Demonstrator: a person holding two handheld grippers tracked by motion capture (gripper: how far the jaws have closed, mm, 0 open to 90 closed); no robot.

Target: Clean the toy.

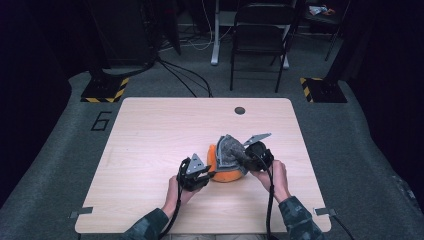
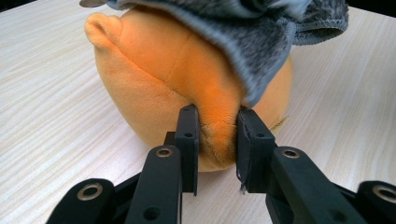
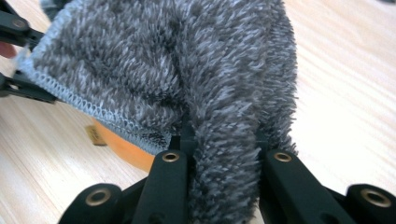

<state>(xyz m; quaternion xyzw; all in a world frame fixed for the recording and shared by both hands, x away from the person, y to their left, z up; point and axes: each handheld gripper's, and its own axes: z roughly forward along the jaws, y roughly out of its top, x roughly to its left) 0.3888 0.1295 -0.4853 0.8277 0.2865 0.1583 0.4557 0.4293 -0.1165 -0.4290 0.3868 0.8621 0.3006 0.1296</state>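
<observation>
Table: a pale wooden table (image 1: 150,145) with rounded corners and a small dark round hole near its far edge; the work sits right of centre, toward the near side.
Plush toy: a rounded orange plush toy (image 1: 226,172) rests on the table between the two grippers; in the left gripper view (image 2: 154,70) it has a small nub at the upper left and a seam running down its side.
Cloth: a fuzzy grey knitted cloth (image 1: 230,150) with a stitched pale edge lies draped over the top and far side of the plush toy; in the right gripper view (image 3: 163,70) its hem runs across the orange surface below.
Left gripper: the black left gripper (image 1: 202,175) lies at the toy's left, near side, its jaws narrowed and pinching a fold of the orange plush, seen closely in the left gripper view (image 2: 217,140).
Right gripper: the black right gripper (image 1: 248,156) is at the toy's right side, jaws clamped on a bunched fold of the grey cloth, which fills the gap between them in the right gripper view (image 3: 224,154).
Hands: the person's left hand (image 1: 175,192) and right hand (image 1: 275,177) come in from the near edge in patterned dark sleeves.
Surroundings: a grey carpeted floor (image 1: 60,150) and a dark folding chair (image 1: 260,35) beyond the far edge.
</observation>
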